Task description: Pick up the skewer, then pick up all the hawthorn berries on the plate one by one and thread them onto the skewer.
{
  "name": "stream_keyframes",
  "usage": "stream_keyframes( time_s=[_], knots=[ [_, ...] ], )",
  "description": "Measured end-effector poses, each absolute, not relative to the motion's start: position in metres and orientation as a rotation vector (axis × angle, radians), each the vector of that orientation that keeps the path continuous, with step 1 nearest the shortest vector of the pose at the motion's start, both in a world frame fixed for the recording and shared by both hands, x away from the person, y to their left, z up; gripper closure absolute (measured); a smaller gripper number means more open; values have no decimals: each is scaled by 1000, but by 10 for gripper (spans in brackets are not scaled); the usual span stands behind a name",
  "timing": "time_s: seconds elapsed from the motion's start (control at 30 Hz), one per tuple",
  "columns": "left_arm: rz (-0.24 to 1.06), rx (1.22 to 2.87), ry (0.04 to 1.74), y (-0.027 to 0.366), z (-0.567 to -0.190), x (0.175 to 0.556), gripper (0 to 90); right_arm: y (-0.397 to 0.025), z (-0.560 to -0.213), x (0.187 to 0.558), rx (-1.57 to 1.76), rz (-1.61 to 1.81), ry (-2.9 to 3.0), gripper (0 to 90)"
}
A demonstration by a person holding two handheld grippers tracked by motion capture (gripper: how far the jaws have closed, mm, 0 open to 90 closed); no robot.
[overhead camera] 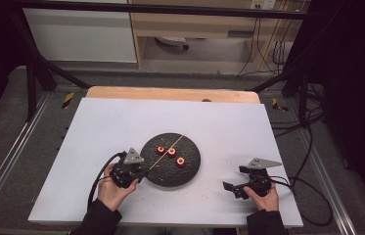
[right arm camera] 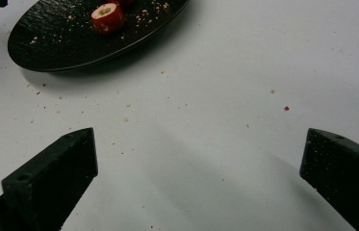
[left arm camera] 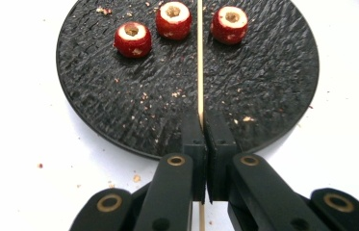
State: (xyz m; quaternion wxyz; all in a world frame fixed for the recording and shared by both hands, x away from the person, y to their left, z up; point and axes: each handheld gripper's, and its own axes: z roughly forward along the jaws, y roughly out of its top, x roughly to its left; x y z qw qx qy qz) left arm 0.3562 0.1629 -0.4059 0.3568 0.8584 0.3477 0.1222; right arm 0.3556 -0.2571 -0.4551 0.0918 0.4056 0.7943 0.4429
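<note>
the left gripper (left arm camera: pixel 201 126) clamps the wooden skewer (left arm camera: pixel 199 62) over the black plate (left arm camera: pixel 273 96); the right gripper (right arm camera: pixel 198 178) waits with jaws wide apart and probably must fetch a cored red fruit piece (left arm camera: pixel 173 20) for threading.

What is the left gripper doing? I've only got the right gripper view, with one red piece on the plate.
Observer: The left gripper has its fingers shut on a thin wooden skewer that lies across the black plate.
Operator: How many red pieces are there altogether?
Observer: Three red fruit pieces, each cored. Two lie on one side of the skewer, one on the other, and none is threaded.
</note>
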Motion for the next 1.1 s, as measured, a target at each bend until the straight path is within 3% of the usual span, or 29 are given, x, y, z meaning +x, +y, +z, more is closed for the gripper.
stream_keyframes(
  time_s=[0.53, 1.1],
  knots=[
    [291, 2047, 926, 193, -418, 338, 881, -250, -453, 357, 1224, 1306, 2344, 4],
    [287, 2005, 930, 207, -426, 331, 881, -225, -443, 359, 1208, 1284, 2344, 5]
  ],
)
